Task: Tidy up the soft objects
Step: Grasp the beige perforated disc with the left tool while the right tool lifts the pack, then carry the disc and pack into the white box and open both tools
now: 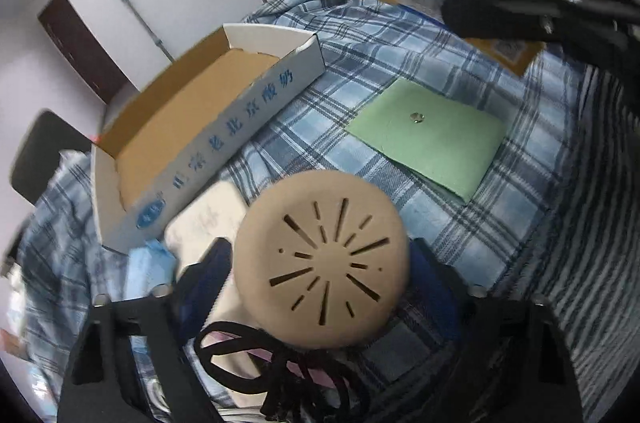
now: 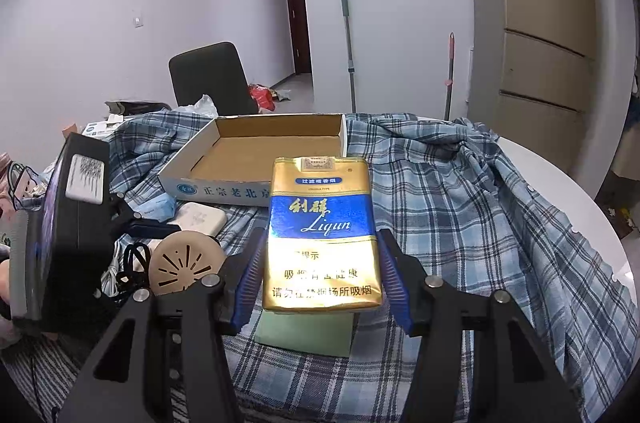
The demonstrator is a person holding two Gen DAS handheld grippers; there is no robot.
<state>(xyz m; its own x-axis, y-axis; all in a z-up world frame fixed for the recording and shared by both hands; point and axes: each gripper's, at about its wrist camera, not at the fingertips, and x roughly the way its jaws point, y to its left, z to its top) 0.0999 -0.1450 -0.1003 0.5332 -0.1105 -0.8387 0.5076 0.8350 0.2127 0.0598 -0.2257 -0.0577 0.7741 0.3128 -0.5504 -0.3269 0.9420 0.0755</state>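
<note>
Gold cigarette pack (image 2: 322, 235) gripped in right jaws, hiding green pouch (image 2: 306, 337), left jaws straddling tan disc (image 1: 322, 259), contact unclear

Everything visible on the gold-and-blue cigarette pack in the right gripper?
The cigarette pack is a soft, glossy, slightly rumpled packet: gold top and bottom, blue middle band reading "Liqun", Chinese warning text below, a seal strip at the top. It stands upright, face to the right wrist camera, gripped at its lower sides between the right gripper's blue-padded fingers, lifted above the green card on the plaid cloth. No dents or tears visible.
</note>
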